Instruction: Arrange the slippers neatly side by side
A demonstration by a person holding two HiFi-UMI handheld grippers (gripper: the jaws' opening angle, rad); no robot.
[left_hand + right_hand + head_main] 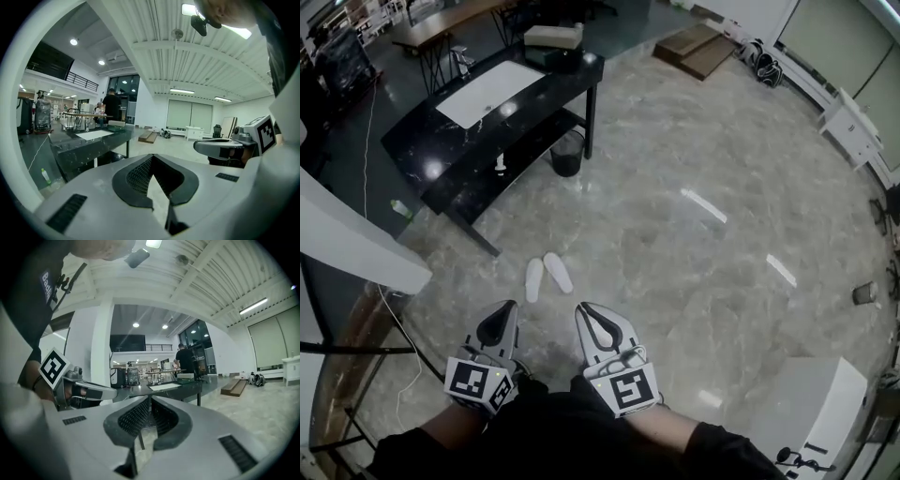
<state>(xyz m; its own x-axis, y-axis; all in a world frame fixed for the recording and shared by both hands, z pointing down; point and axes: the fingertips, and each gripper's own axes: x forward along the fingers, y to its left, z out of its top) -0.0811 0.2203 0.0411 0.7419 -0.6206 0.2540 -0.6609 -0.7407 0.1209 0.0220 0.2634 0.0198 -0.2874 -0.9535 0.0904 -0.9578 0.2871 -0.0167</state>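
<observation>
In the head view, two white slippers [546,276] lie on the marble floor [703,281], just ahead of both tools and near the black table [487,103]. The slippers are close together at their far ends and a little apart at the near ends, so they are not parallel. The left gripper [509,306] and the right gripper [580,307] are held low in the picture, side by side, with their tips toward the slippers but apart from them. A dark bin [567,153] stands beside the table leg.

In the left gripper view, the left gripper [151,157] has its jaws pressed together, with nothing between them. The right gripper [220,147] shows at the right side.

In the right gripper view, the right gripper [150,398] also has its jaws together and empty. The left gripper [91,392] appears at the left, and the table [187,383] stands beyond.
</observation>
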